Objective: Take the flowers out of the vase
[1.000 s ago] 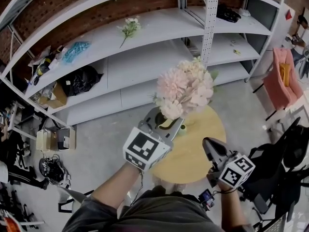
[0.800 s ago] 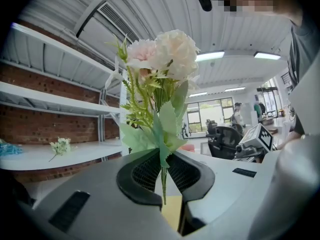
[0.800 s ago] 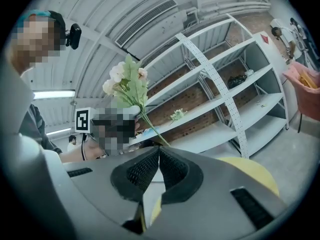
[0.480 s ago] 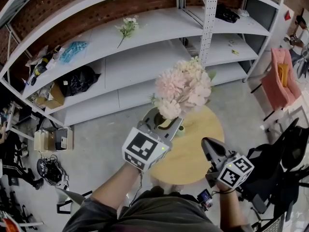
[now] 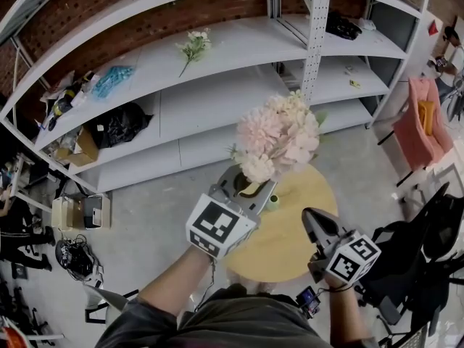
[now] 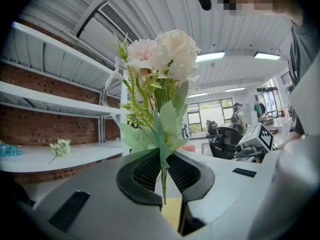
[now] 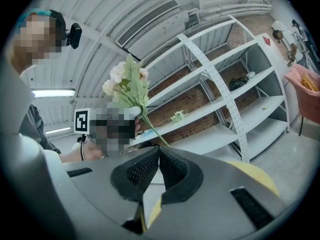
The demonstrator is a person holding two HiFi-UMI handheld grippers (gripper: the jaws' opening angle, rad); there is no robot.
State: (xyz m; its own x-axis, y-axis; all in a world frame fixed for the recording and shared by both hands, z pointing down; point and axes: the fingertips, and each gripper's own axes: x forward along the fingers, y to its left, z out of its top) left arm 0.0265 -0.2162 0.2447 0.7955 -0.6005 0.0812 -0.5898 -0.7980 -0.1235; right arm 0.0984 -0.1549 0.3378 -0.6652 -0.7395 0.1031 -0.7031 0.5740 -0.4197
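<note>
Left gripper (image 6: 163, 175) clamps the bouquet (image 6: 161, 54) by its thin stems — the heavy blooms could swing or slide free above the table (image 5: 290, 245); right gripper (image 7: 156, 166) hangs near, jaws together, empty.

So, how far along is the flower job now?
Done: one sprig lies on the shelf; the pink bouquet is held above the round table. In hand: the left gripper jaws clamp its stem. Left: probably setting it down. The right gripper is shut, empty.
</note>
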